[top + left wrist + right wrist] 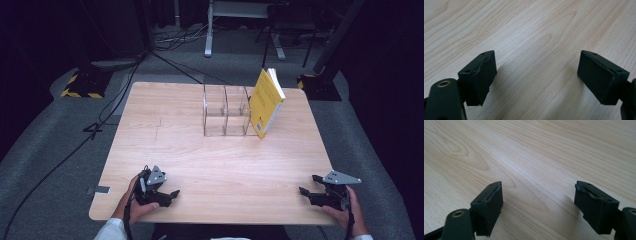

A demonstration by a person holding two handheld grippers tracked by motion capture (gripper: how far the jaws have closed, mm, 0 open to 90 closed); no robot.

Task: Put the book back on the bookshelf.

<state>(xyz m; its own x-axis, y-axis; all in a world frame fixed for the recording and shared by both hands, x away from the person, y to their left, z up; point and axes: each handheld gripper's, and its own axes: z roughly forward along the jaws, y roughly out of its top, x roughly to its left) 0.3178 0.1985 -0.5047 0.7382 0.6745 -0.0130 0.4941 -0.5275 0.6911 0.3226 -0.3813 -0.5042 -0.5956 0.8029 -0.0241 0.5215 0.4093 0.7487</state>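
Observation:
A yellow book (265,102) stands tilted against the right end of a clear plastic divider rack (226,110) at the far middle of the wooden table (210,160). My left gripper (169,195) rests near the front left edge, held in a hand, jaws open and pointing right. My right gripper (306,192) sits at the front right corner, jaws open and pointing left. In the left gripper view the left gripper (536,75) has bare wood between its black pads. The right gripper (539,206) in the right gripper view is likewise wide apart over bare wood.
Grey carpet surrounds the table, with black cables (75,145) trailing on the left. Yellow-black striped stand bases (82,86) sit at the far left and far right. A white metal frame leg (209,30) stands behind the table.

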